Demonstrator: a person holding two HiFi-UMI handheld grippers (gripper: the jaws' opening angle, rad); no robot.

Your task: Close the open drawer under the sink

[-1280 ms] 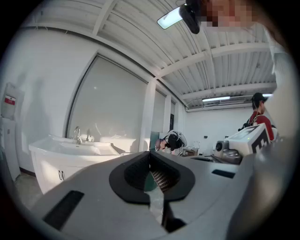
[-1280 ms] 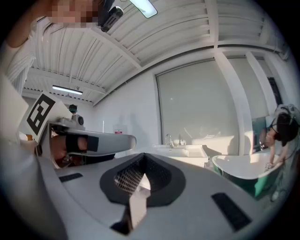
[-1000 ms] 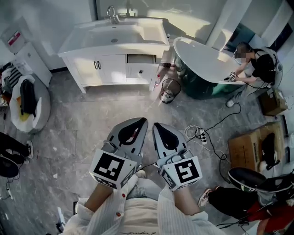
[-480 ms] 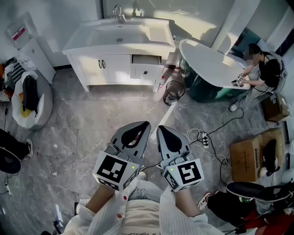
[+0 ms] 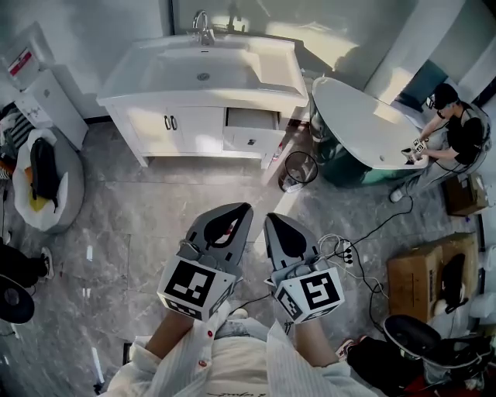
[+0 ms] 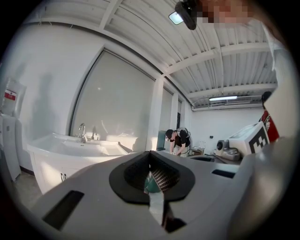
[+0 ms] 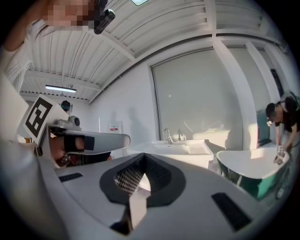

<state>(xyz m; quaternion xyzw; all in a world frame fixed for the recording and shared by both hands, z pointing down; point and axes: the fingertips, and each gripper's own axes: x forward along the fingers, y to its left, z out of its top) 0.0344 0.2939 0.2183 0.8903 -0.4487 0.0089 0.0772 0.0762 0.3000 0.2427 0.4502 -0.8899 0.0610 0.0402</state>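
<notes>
Left gripper (image 5: 239,214) and right gripper (image 5: 273,225) jaws together (empty)

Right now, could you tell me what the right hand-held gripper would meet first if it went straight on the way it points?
Probably the white sink cabinet, near its open drawer; only floor shows between, though depth is unclear.

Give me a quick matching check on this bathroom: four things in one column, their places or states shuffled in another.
1 drawer
2 wire bin
3 power strip
4 faucet

a at the back of the basin
b on the floor beside a coiled cable
c pulled out
d on the floor by the bathtub

Pairs: 1-c, 2-d, 3-b, 4-a
</notes>
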